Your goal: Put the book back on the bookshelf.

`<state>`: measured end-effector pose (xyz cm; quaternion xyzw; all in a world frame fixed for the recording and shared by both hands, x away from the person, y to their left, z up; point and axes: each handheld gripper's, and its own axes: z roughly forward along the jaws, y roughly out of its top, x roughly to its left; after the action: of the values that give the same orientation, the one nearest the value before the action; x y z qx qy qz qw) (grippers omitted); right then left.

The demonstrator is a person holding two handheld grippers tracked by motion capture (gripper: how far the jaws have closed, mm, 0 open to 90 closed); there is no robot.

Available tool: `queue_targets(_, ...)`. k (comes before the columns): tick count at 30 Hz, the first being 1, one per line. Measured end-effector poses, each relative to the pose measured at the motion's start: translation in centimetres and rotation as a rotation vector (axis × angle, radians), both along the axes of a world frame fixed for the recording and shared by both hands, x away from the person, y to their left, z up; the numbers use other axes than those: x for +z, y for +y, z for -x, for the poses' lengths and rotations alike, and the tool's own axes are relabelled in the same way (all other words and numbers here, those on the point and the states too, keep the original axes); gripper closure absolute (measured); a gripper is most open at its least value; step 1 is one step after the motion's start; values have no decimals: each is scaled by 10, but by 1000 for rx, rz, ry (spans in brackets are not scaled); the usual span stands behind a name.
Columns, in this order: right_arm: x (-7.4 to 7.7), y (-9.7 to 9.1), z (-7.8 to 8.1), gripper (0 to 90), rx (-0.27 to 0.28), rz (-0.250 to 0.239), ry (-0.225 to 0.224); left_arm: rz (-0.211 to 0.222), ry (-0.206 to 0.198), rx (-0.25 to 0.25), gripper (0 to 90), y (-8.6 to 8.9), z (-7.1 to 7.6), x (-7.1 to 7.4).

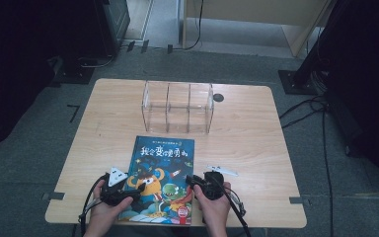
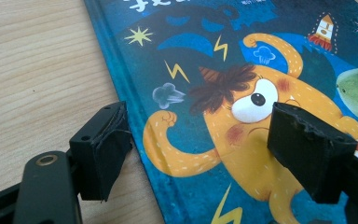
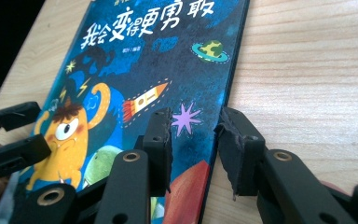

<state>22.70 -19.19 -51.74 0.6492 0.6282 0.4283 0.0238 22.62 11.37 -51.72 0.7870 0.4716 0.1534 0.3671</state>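
So there's a hardcover picture book (image 1: pixel 162 180) lying flat on a pale wooden table (image 1: pixel 256 148), cover up, at the near edge where the person sits. The cover is glossy dark blue, with a one-eyed orange monster (image 2: pixel 247 126), a little rocket (image 3: pixel 144 100), lightning bolts and white lettering along the top. The table has a light grain and rounded corners. Just beyond the book's far edge stands a clear plastic rack (image 1: pixel 177 107), boxy, with see-through dividers splitting it into compartments.

The left gripper (image 1: pixel 124 190) sits at the book's left edge. Its black foam-padded jaws are spread wide and straddle that edge: one pad over bare wood just beside the spine, the other over the monster's face. Nothing is pinched.

The right gripper (image 1: pixel 201 181) is at the book's right edge, jaws narrower but still apart, one pad over the cover near a purple star (image 3: pixel 186 119), the other over the wood, with the book's edge running in the gap between them. I can't tell if the pads touch the book yet. Both pads look rough and chewed at the edges.
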Motion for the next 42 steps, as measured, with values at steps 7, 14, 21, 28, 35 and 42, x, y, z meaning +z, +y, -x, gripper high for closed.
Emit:
queue_targets(7,3,-4,1,653,-21,-71,-20,34,11,4,221,3,-1,0)
queue_targets(14,7,-4,-2,649,-11,-67,-29,34,11,5,221,3,-1,0)
queue_targets(21,5,-1,-3,648,-14,-34,-29,27,7,4,230,3,0,0)
queue_targets(28,2,-1,-6,616,-17,-31,-19,16,1,8,255,2,0,0)
queue_targets(35,0,-8,-9,560,32,-87,18,19,1,8,245,2,-1,0)
queue_targets(42,-2,-13,-4,597,44,-98,55,19,0,4,241,2,-1,0)
